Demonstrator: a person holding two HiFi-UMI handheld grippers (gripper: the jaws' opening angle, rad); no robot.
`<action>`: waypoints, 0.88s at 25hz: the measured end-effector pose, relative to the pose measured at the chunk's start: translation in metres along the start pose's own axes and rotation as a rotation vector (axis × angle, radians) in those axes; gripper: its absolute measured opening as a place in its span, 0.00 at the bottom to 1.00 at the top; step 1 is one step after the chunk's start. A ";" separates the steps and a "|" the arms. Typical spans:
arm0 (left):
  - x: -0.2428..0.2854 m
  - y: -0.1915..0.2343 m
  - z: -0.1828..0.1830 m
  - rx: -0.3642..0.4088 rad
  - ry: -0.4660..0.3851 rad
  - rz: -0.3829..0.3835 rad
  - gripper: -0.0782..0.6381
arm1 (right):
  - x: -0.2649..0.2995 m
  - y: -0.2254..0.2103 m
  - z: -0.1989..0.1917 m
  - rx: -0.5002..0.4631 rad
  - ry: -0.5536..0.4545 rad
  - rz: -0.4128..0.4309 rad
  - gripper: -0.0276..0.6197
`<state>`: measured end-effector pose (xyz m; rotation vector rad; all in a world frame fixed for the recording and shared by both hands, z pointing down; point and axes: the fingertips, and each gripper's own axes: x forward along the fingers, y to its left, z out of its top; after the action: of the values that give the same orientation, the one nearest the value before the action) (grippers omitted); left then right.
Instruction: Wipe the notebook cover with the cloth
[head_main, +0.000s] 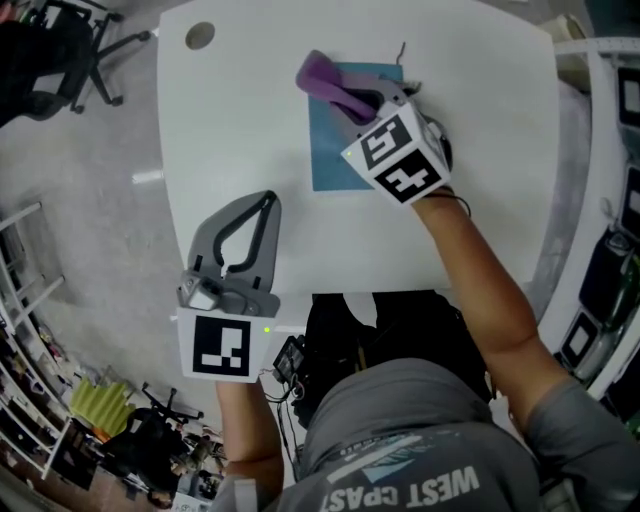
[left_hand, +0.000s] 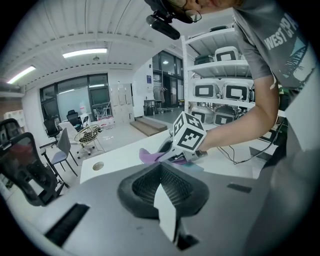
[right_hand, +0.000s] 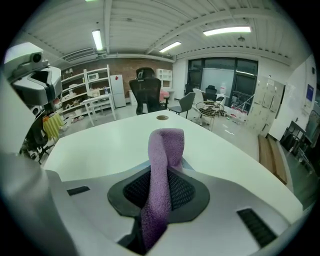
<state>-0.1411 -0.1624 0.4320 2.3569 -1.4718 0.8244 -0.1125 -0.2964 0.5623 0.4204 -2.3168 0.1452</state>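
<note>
The white table (head_main: 240, 120) has a blue notebook (head_main: 335, 160) on it. The right gripper (head_main: 352, 100) pinches the purple cloth (head_main: 322, 78) over the notebook's far edge. I think it should press flat and slide slowly. The left gripper (head_main: 268, 200) sits near the notebook, jaws together, holding nothing.

your surface (head_main: 230, 130) is a white top with rounded corners, standing over a grey floor (head_main: 90, 170). a small round hole (head_main: 199, 36) sits near its far left corner. the blue notebook (head_main: 335, 160) lies flat on the surface, on the far half, right of the middle and well apart from the hole.
</note>
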 end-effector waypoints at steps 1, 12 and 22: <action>-0.001 0.002 -0.003 -0.006 0.004 0.008 0.11 | 0.006 0.005 0.005 -0.010 -0.005 0.013 0.18; -0.013 0.012 -0.010 -0.016 0.009 0.019 0.11 | 0.008 0.010 0.011 -0.001 -0.010 0.017 0.18; 0.018 0.001 0.022 0.053 -0.012 -0.074 0.11 | -0.039 -0.071 -0.038 0.128 0.030 -0.149 0.18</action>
<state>-0.1287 -0.1870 0.4246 2.4424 -1.3750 0.8418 -0.0375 -0.3444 0.5598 0.6496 -2.2439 0.2261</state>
